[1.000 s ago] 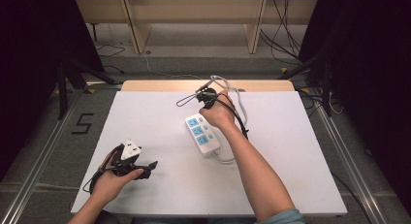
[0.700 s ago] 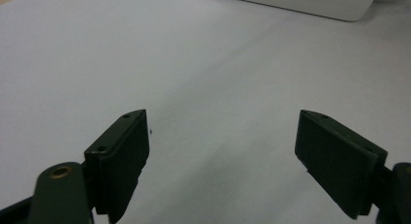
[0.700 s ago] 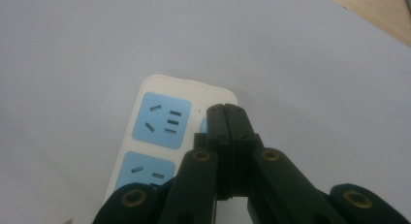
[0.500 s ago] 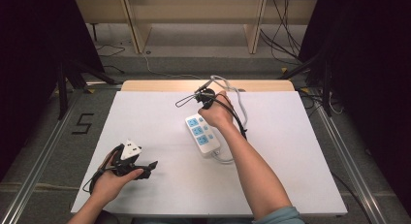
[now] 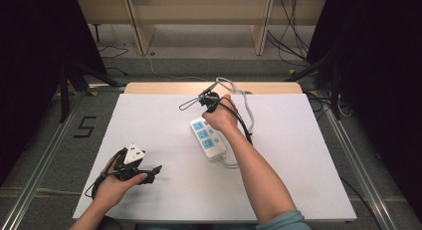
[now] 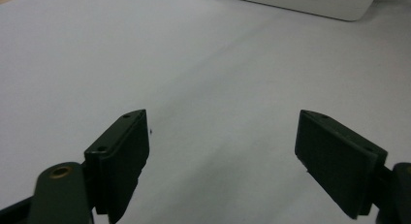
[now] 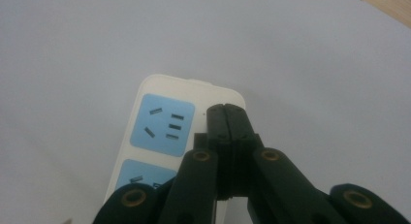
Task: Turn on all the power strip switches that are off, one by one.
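A white power strip [image 5: 209, 139] with blue socket faces lies near the middle of the white table [image 5: 298, 155]. My right gripper [image 5: 206, 106] hovers over the strip's far end, shut, with nothing between its jaws. In the right gripper view the closed tips [image 7: 227, 112] sit above the corner of the strip [image 7: 160, 103], beside its end socket. My left gripper [image 5: 152, 172] rests low at the table's near left, open and empty. Its pads [image 6: 121, 153] stand wide apart over bare table, and the strip [image 6: 300, 1] lies far ahead.
A white cord [image 5: 244, 103] loops behind the right hand, and a black cable trails along the forearm. The table's wooden far edge [image 5: 164, 87] borders the cloth. Beyond it are shelving legs and floor cables. A "5" mark [image 5: 85, 126] is on the floor at left.
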